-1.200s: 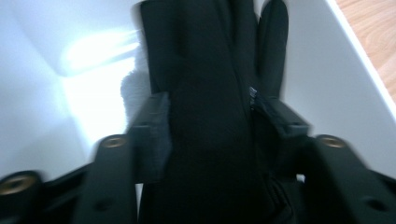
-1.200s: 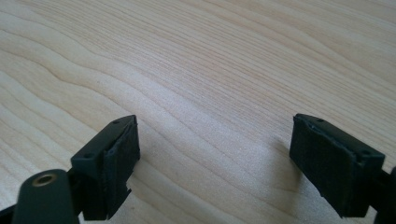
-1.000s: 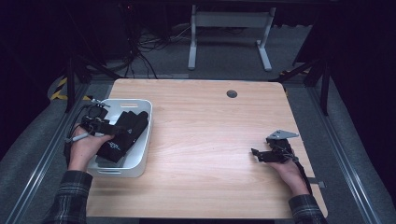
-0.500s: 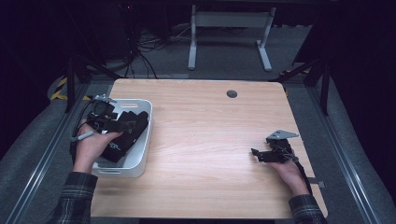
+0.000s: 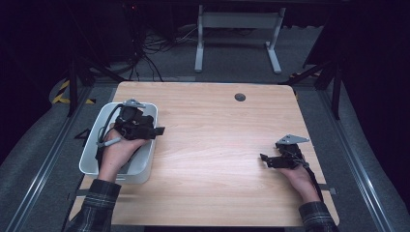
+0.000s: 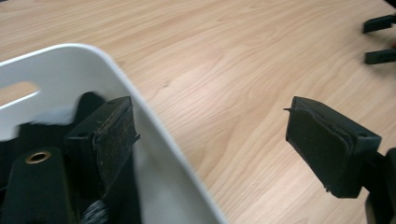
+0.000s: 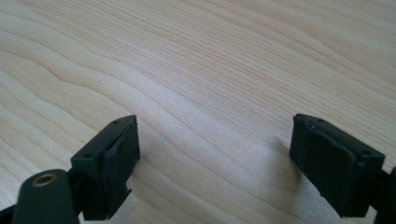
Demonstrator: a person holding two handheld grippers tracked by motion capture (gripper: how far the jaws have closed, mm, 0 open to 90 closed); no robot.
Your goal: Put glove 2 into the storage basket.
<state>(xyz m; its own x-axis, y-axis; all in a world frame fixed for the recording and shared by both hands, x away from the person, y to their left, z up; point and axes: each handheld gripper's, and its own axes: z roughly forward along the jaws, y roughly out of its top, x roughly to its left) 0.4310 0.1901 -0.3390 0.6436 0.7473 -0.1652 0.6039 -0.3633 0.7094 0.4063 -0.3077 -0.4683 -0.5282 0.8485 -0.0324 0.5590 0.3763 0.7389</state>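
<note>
Left gripper [image 5: 157, 130] is held over the near-right rim of the white bin [image 5: 92, 150], which sits at the left edge of the table [image 5: 217, 145]. In the left gripper view its jaws stand spread wide with nothing pinched: the white bin wall [image 6: 154, 154] passes between them, one jaw inside the bin and the other over bare wood outside it. Neither pad presses on the wall. The jaws have just been opening a little further, with only the bin wall in the gap. A dark object [image 6: 88, 100] lies inside the bin behind the inner jaw; its form cannot be told from this view, and in the high view the left hand [image 5: 118, 150] covers most of the bin's interior. Right gripper [image 5: 265, 158] rests low at the right side of the table, well apart from the bin, pointing toward the table's middle, with the right hand [image 5: 300, 181] behind it. In the right gripper view its jaws are likewise spread apart, with plain wood grain between them and no item in the gap. Its two jaw tips are also visible far off at the upper right of the left gripper view. A round dark grommet [image 5: 240, 97] is set in the far part of the tabletop.
</note>
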